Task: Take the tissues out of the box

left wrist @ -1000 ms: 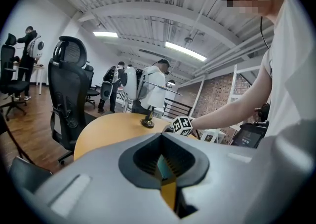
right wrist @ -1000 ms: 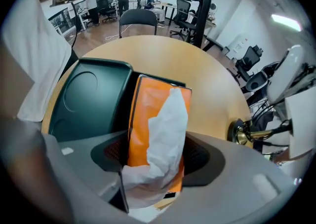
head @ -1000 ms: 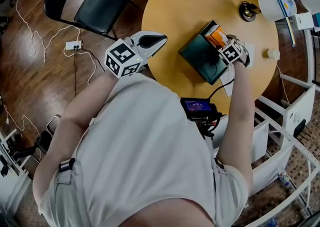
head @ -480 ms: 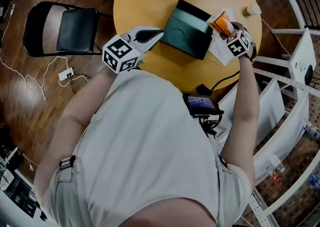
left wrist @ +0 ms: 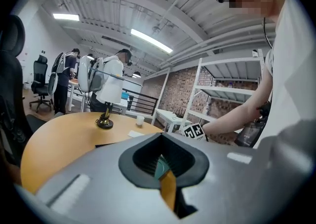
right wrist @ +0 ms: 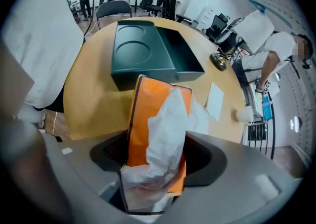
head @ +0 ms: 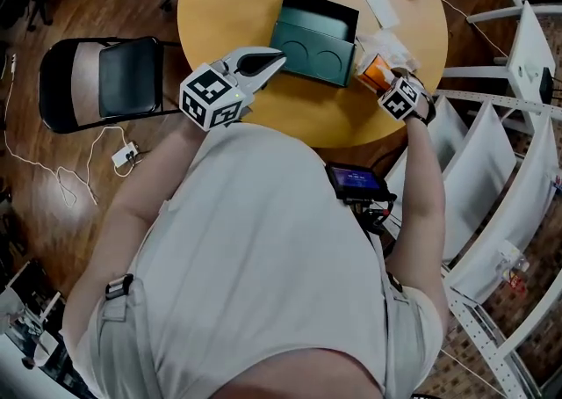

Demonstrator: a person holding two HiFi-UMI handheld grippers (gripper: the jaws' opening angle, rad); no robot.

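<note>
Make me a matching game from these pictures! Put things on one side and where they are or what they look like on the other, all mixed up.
Things:
1. tissue pack
2. box
3. chair
4. left gripper

Clues:
A. dark green, lying on the table
B. black, standing beside the table
C. orange, held in the right gripper
D. jaws together, holding nothing

Pairs: 1-C, 2-A, 3-B, 4-D

The table (head: 246,2) at upper centre is smooth pale wood; the box (head: 312,46) on it looks matt. Glossy orange plastic wraps the tissue pack (right wrist: 143,119), its tissues (right wrist: 165,129) crinkled paper.
</note>
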